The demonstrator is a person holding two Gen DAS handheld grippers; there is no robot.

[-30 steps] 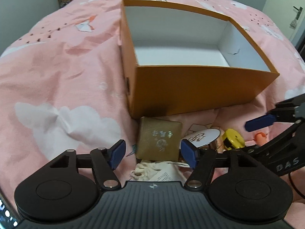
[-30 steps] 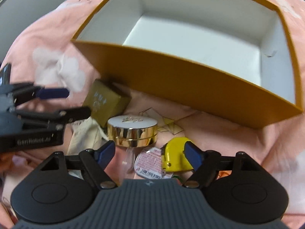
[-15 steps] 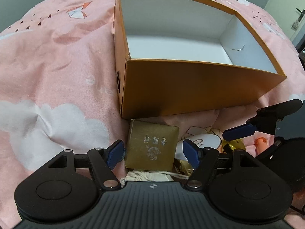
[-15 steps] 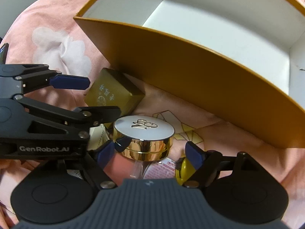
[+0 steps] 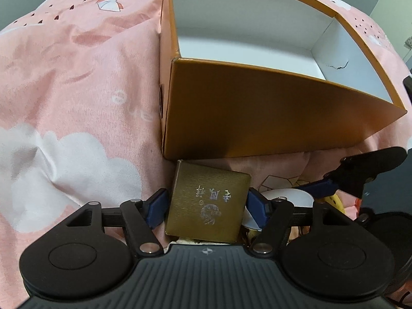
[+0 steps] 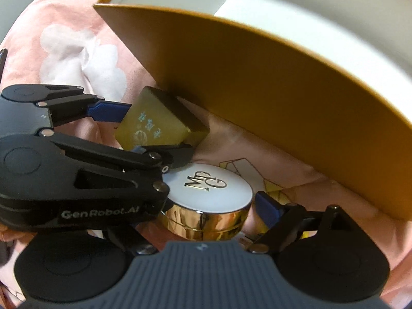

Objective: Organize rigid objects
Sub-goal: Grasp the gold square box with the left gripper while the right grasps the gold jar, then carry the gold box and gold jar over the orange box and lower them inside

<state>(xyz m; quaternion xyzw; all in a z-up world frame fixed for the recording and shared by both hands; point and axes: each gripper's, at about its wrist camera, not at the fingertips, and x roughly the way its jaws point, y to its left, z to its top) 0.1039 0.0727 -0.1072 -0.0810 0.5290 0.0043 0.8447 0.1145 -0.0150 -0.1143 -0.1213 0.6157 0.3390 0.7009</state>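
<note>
Bed (image 5: 64,97): pink cloud-print cover; everything rests on it, so footing is soft.
Box (image 5: 257,118): orange, white inside, open-topped and empty as far as can be seen; I judge it the landmark bin for the loose items.
Left gripper (image 5: 206,204): jaws have just been closing, astride the gold carton with a pad against each side; whether they press it I cannot tell.
Right gripper (image 6: 206,206): jaws wide and just been opening, straddling the jar, not yet touching.
Carton (image 5: 208,200): just before the box's near wall, at its left corner.
Jar (image 6: 208,193): gold, white-lidded, near the box front, right of the carton.
</note>
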